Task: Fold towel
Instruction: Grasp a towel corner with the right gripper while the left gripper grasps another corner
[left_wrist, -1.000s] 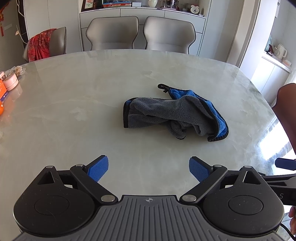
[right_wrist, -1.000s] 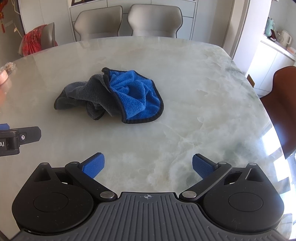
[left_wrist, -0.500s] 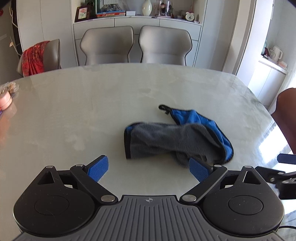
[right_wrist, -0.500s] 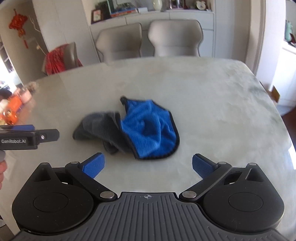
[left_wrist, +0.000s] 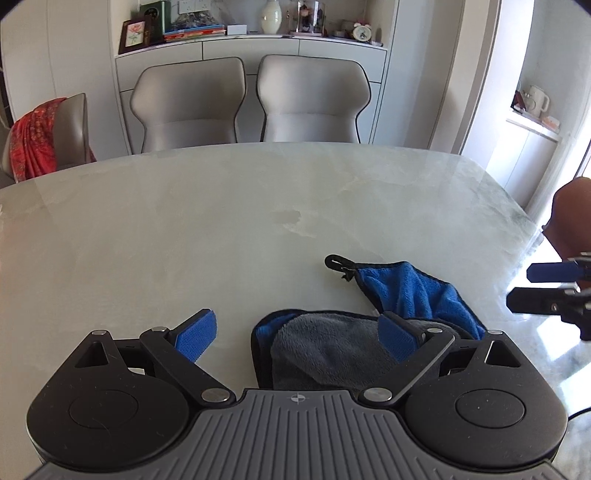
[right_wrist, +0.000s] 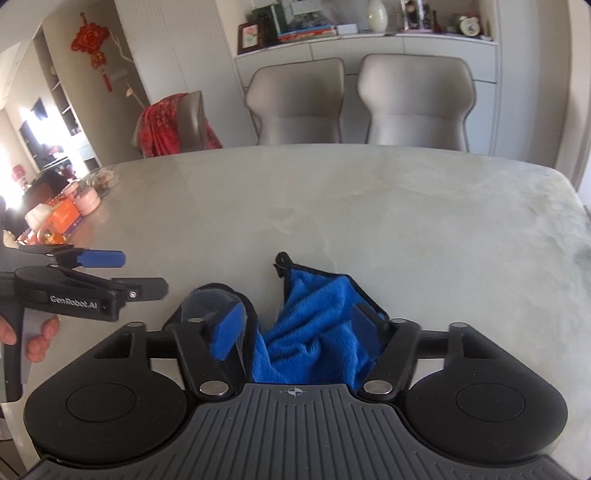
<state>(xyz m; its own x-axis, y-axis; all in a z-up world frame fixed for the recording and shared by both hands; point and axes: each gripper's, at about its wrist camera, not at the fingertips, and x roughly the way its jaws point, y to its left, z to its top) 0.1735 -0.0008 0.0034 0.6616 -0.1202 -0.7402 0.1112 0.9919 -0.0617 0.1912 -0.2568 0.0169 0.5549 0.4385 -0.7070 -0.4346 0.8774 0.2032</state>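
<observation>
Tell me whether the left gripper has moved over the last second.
Yes. The left gripper has advanced toward the towel lying on the table; the towel now sits between its open fingers, formerly well ahead.

The counter (left_wrist: 184, 229) is polished, pale marble-like stone with faint grey veining and a glossy sheen reflecting window light. The towel (left_wrist: 332, 347) is plush, matt microfibre cloth, grey on one face and blue (right_wrist: 314, 317) on the other, bound with a black stitched edge. The left tool (left_wrist: 297, 334) is matt black plastic with bare metal pivot pins (left_wrist: 214, 395), a ribbed grey housing, and blue textured pads (left_wrist: 195, 336). The right tool (right_wrist: 295, 325) shows identical finishes. Two chairs (left_wrist: 188, 107) are upholstered in smooth, satin beige leather-like material.
</observation>
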